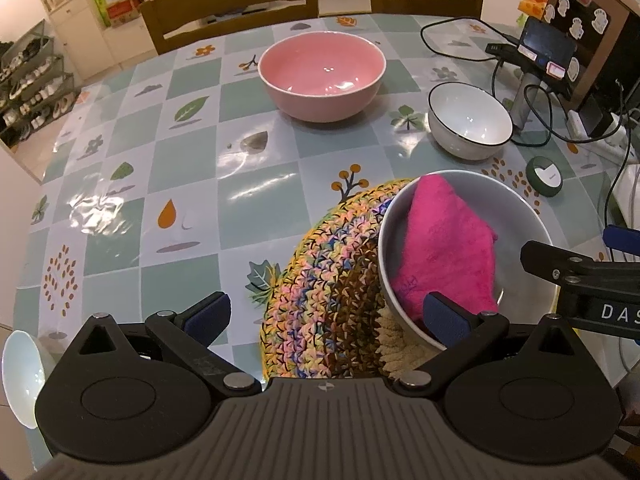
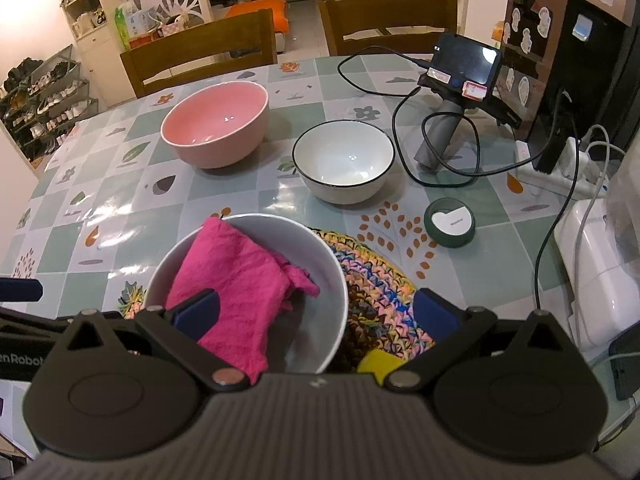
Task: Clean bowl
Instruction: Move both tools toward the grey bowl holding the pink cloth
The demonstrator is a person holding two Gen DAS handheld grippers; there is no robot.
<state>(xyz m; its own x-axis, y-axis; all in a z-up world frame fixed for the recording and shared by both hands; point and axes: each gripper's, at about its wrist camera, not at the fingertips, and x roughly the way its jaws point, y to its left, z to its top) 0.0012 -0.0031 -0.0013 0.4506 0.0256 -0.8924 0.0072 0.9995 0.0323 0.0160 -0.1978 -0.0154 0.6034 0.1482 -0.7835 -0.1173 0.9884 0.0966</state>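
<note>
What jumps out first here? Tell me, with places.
The bright pink cloth grabs the eye first: it lies crumpled inside the grey bowl, which sits on a colourful woven mat at the near edge of the table. Behind it stand a large pink bowl and a smaller white bowl with a dark rim. Both hand-held grippers are open, and neither holds anything.

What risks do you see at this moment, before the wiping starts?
The grey bowl sits tilted on the crocheted mat, so pressing the pink cloth may tip or slide it. Both grippers are open, left and right, so nothing steadies the bowl. The white bowl stands close behind.
</note>
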